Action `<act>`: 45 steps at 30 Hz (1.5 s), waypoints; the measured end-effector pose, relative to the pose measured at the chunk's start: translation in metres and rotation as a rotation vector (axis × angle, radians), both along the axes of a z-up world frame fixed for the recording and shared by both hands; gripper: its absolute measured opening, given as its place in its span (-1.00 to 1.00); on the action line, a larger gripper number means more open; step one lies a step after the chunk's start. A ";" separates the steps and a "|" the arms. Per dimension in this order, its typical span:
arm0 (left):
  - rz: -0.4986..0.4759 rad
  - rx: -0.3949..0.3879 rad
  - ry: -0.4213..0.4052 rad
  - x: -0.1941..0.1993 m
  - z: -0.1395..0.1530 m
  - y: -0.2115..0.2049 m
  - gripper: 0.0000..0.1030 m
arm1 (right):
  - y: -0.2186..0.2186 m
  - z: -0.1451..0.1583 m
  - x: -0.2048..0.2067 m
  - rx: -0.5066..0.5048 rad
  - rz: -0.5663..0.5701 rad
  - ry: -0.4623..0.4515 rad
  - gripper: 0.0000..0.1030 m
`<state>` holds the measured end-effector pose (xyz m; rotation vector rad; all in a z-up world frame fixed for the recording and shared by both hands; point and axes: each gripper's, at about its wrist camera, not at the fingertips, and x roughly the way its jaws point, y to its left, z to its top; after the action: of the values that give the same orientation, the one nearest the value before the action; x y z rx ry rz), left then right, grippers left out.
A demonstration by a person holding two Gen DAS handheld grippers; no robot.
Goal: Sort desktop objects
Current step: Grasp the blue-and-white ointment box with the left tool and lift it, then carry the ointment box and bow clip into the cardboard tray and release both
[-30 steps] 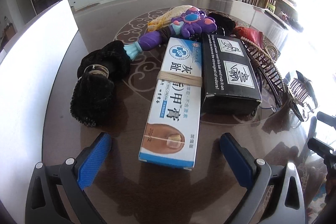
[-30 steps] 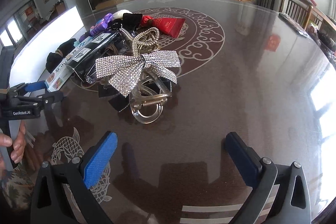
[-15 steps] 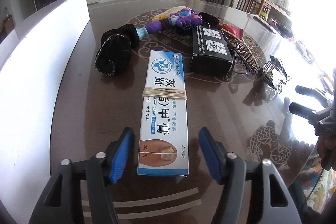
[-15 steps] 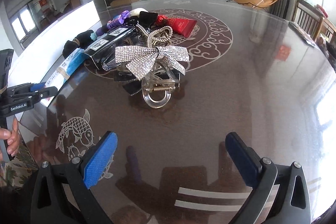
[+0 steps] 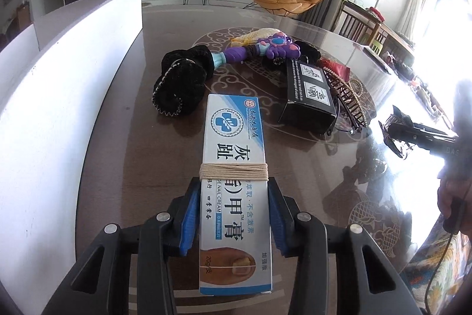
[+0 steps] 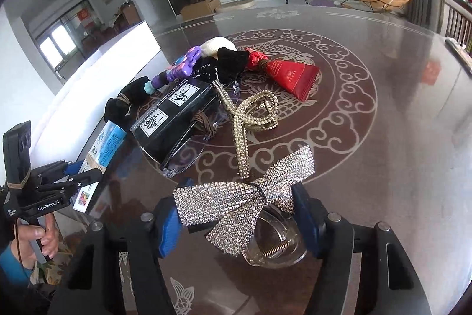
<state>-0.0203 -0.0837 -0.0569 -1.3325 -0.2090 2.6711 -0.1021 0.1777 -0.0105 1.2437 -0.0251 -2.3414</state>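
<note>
We have the nail cream box (image 5: 234, 197) in our left hand-held gripper (image 5: 234, 214). The blue pads press on its two long sides, just below the string wound round its middle, and the jaws are closing the last little bit. The box is long and thin, and its long way runs straight ahead from the left hand-held gripper, out over the dark bench (image 5: 124, 155). So the near half is gripped and the far half sticks out in front.

On the other side we have the sparkly bow hair clip (image 6: 244, 205). It sits between the blue pads of our right hand-held gripper (image 6: 240, 223), and those jaws are closing too. The left pad touches the bow's left tip — on the right side we cannot tell if the pad is pressing yet. The bow lies across the right hand-held gripper, wing to wing, with its clear claw part right under it.

Each hand is nearest to its own thing, so we think neither has to cross over.

The left wrist view shows the box top and the black box (image 5: 309, 96) beyond it. Only the right wrist view shows the red pouch (image 6: 290, 77), the pearl clip (image 6: 253, 120) — and the hand (image 6: 35, 244) holding the left hand-held gripper.
</note>
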 end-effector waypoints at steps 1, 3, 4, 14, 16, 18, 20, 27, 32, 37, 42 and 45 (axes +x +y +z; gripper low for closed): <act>0.006 0.022 0.013 0.004 0.005 -0.002 -0.18 | 0.000 0.005 0.005 0.009 0.007 0.010 0.28; 0.013 0.055 0.046 0.012 0.020 -0.003 -0.18 | -0.005 0.018 0.017 0.039 0.027 0.042 0.28; 0.017 0.071 0.065 0.016 0.029 -0.003 -0.18 | -0.009 0.026 0.022 0.055 0.040 0.060 0.28; 0.201 0.064 0.266 0.063 0.134 -0.095 -0.17 | -0.129 0.108 0.042 -0.034 0.255 0.216 0.28; 0.278 0.023 0.258 0.067 0.138 -0.131 -0.17 | -0.174 0.120 0.043 -0.077 0.323 0.231 0.28; 0.349 -0.006 0.223 0.070 0.135 -0.167 -0.17 | -0.221 0.128 0.047 -0.117 0.395 0.237 0.28; 0.405 -0.035 0.168 0.067 0.125 -0.201 -0.18 | -0.268 0.132 0.053 -0.145 0.465 0.240 0.28; 0.509 -0.076 -0.016 0.054 0.074 -0.265 -0.18 | -0.390 0.106 0.063 -0.093 0.612 0.180 0.29; 0.548 -0.055 -0.076 0.048 0.051 -0.278 -0.12 | -0.423 0.072 0.058 0.002 0.625 0.096 0.31; 0.575 -0.028 -0.096 0.048 0.044 -0.278 0.01 | -0.420 0.063 0.042 -0.017 0.563 0.043 0.65; 0.541 -0.007 -0.041 0.053 0.060 -0.252 0.01 | -0.391 0.084 0.045 -0.069 0.527 0.094 0.76; 0.465 0.020 0.020 0.053 0.078 -0.216 0.01 | -0.351 0.093 0.049 -0.092 0.466 0.161 0.90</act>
<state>0.0329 -0.2993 0.0210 -1.3915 -0.6094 3.0384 -0.0535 -0.1737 0.0822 0.8978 0.1881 -1.9983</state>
